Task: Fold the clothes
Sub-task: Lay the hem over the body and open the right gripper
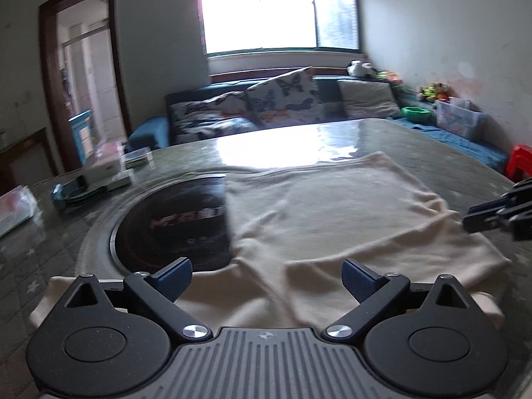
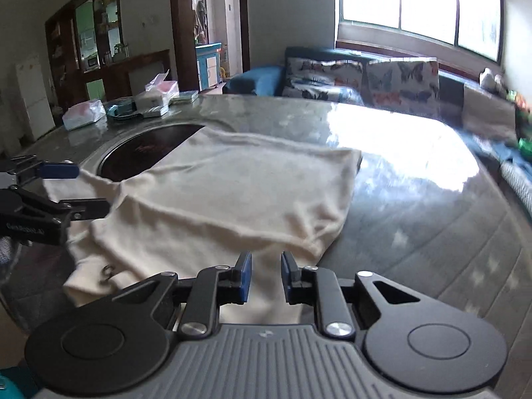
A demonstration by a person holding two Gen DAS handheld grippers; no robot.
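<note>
Closest to the right wrist camera, the right gripper (image 2: 266,277) hangs over the near edge of the cream garment (image 2: 212,199), its blue-padded fingers (image 2: 245,277) standing narrowly apart with only a slim gap between them and nothing pinched there (cloth shows below the gap, not in it). That garment lies spread on the glossy grey table (image 2: 415,206), one side draped over the dark round hob (image 2: 143,153) set into the tabletop, its near part rumpled into soft folds. From its own camera, the left gripper (image 1: 266,279) hovers above the garment's near hem with its fingers (image 1: 173,277) spread wide and empty. Boxes and plastic packets (image 2: 83,113) sit at the table's far corner, and a blue sofa with butterfly cushions (image 1: 282,99) stands beyond under the bright window (image 1: 262,13).
</note>
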